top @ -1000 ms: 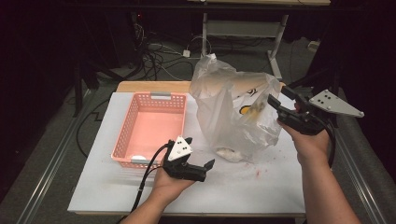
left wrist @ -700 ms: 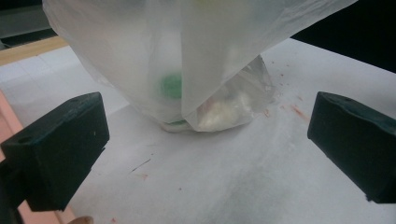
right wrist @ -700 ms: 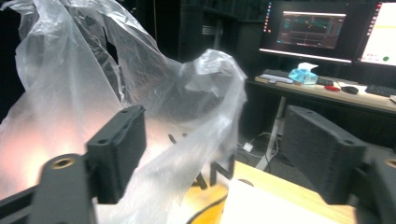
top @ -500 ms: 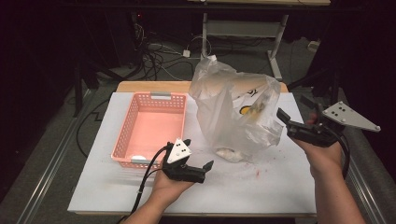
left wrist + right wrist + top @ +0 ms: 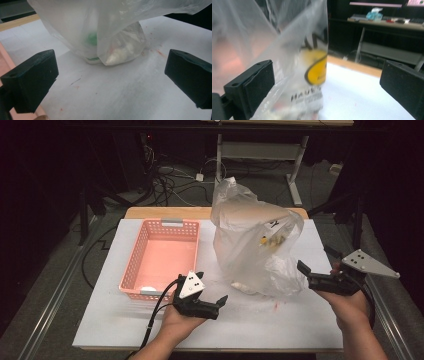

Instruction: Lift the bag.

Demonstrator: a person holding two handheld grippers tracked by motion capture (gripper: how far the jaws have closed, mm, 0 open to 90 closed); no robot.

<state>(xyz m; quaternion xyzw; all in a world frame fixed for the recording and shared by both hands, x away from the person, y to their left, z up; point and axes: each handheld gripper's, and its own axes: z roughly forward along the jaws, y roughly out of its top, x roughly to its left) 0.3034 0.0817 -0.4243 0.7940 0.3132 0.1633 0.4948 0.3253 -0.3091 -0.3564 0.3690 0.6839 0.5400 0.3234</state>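
Two hand-held tools work over a white worktop (image 5: 115, 320) that fills the middle of the high view. At centre left of that view an empty salmon-pink plastic basket with perforated walls (image 5: 134, 270) stands on the worktop, its long side running up the frame. Just below and right of the basket, at lower centre, the left tool (image 5: 212, 301) sits in the person's left hand (image 5: 175, 324), low over the worktop and pointing toward the right of the frame; its jaws stand wide apart with nothing between them. In the left gripper view those jaws frame bare worktop, and the bottom of the bag lies beyond them at upper centre, apart from both pads. Right of centre in the high view, a large crumpled translucent white plastic bag (image 5: 245, 240) stands slumped on the worktop, with yellow print and small pale lumps showing through its wall. At the right edge, the right tool (image 5: 304, 272) is held in the person's right hand (image 5: 347, 305) just beside the bag's lower right corner, pointing left. Its jaws have just been opening and now stand wide; in the right gripper view a fold of the bag hangs loosely between them, near the left jaw, not pinched.
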